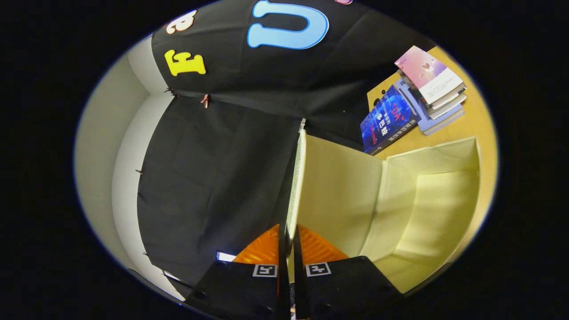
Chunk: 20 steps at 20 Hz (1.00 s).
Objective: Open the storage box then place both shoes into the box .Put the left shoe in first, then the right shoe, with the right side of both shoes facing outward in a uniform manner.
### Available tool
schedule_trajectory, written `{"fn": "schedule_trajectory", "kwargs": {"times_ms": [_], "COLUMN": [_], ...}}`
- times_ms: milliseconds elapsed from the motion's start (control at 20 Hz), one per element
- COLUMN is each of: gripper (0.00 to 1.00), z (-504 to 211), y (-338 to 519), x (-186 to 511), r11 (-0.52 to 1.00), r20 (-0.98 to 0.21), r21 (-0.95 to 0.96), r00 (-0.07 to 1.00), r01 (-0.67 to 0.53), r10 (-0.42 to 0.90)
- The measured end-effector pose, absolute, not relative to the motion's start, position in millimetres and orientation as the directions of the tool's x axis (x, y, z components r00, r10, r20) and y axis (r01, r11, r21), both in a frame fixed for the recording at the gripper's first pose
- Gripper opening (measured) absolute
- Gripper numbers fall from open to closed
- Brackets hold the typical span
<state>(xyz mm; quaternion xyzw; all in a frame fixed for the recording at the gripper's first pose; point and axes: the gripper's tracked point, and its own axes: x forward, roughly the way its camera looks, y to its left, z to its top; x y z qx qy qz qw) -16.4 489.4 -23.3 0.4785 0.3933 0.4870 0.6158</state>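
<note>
My gripper [289,238] is shut on the thin edge of the storage box's lid [297,186], which stands raised and runs straight ahead from between the fingers. Both fingers press on the lid from either side. To the right of the lid the pale yellow storage box [426,209] lies open, and I look into its bare inside walls and floor. No shoe lies in the part of the box that I see.
The box rests on a yellow wooden table [478,124]. Beyond the box lies a blue book [387,120] and a stack of books [433,89] topped by a pink one. The black cloth wall [213,169] hangs to the left of the lid.
</note>
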Motion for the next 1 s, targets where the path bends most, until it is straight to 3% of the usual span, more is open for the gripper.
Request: {"fn": "schedule_trajectory", "kwargs": {"times_ms": [50,250,550,800,1000], "gripper": [0.21,0.92,0.94,0.94,0.96], "z": [-22.2,-39.7,-39.7,-81.8,-141.5], "y": [498.3,513.4,460.9,357.6,268.4], "x": [-21.5,-32.2,-23.5,-21.3,-47.1], "r11": [0.066,0.120,0.182,0.464,0.696], "r20": [-0.019,-0.076,-0.099,-0.278,-0.478], "r21": [0.970,0.960,0.927,0.771,0.608], "r00": [0.200,0.179,0.255,0.425,0.522], "r01": [-0.232,-0.251,-0.327,-0.436,-0.383], "r10": [0.980,0.981,0.962,0.861,0.706]}}
